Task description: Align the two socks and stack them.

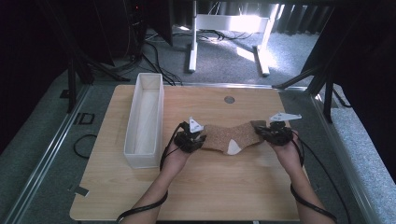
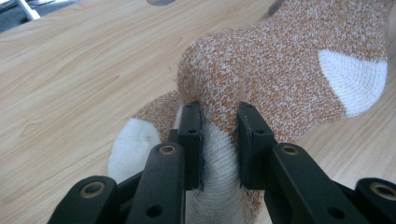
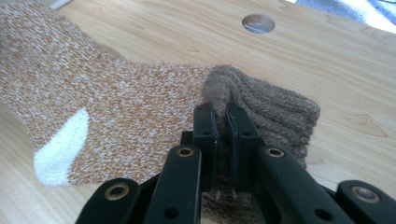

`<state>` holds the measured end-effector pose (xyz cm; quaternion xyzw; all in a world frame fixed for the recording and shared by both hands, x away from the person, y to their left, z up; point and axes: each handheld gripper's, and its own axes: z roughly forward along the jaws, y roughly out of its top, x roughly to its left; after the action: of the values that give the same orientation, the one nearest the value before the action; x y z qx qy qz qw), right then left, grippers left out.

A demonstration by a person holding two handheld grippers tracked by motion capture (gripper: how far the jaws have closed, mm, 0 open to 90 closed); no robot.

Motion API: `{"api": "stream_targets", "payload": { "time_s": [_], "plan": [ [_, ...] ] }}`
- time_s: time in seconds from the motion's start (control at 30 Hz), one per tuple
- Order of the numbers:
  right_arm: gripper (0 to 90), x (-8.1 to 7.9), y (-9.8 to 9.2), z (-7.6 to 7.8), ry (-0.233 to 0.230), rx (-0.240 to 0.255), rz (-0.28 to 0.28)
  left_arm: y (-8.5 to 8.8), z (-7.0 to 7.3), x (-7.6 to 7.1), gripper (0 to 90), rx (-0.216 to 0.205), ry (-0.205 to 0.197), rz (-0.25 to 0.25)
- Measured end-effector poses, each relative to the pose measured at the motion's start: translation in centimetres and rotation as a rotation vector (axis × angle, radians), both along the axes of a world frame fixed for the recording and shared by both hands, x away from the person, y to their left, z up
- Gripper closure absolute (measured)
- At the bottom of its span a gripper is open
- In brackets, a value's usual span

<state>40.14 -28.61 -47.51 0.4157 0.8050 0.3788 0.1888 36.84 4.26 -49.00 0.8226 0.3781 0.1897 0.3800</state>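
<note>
A fuzzy orange-and-white speckled sock (image 1: 231, 135) with a white heel lies stretched across the middle of the wooden table (image 1: 215, 186). My left gripper (image 1: 195, 139) is shut on its white toe end; in the left gripper view the pads pinch a fold of the sock (image 2: 261, 70) between them, left gripper (image 2: 219, 140). My right gripper (image 1: 265, 133) is shut on the brown ribbed cuff. The right gripper view has the cuff (image 3: 275, 109) squeezed thin between the jaws, right gripper (image 3: 222, 140), and the white heel patch (image 3: 63, 151) at lower left.
A long white open box (image 1: 144, 119) stands on the table's left part, close to my left hand. A round cable hole (image 1: 229, 99) sits near the far edge. Beyond the table are a white stand's legs and cables on grey carpet.
</note>
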Motion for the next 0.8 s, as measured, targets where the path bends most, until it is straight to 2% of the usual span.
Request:
{"api": "stream_targets", "payload": {
  "time_s": [0.17, 0.47, 0.63, 0.8],
  "plan": [
    [83.7, 0.9, 0.3, -0.9, 0.014, -0.009, -0.004, 0.1, -0.9, 0.6, 75.2, 0.011, -0.001, 0.006],
    [83.5, 2.2, 0.7, -2.7, 0.052, -0.040, -0.015, 0.1, -2.0, 1.5, 74.9, 0.008, 0.037, 0.001],
    [82.8, 2.8, 0.5, -4.1, 0.081, -0.059, -0.032, -0.4, -2.9, 1.8, 74.7, 0.039, 0.056, -0.004],
    [82.2, 3.1, 0.2, -5.0, 0.101, -0.050, -0.038, -0.5, -3.8, 2.2, 74.4, 0.046, 0.076, -0.006]
  ]
}}
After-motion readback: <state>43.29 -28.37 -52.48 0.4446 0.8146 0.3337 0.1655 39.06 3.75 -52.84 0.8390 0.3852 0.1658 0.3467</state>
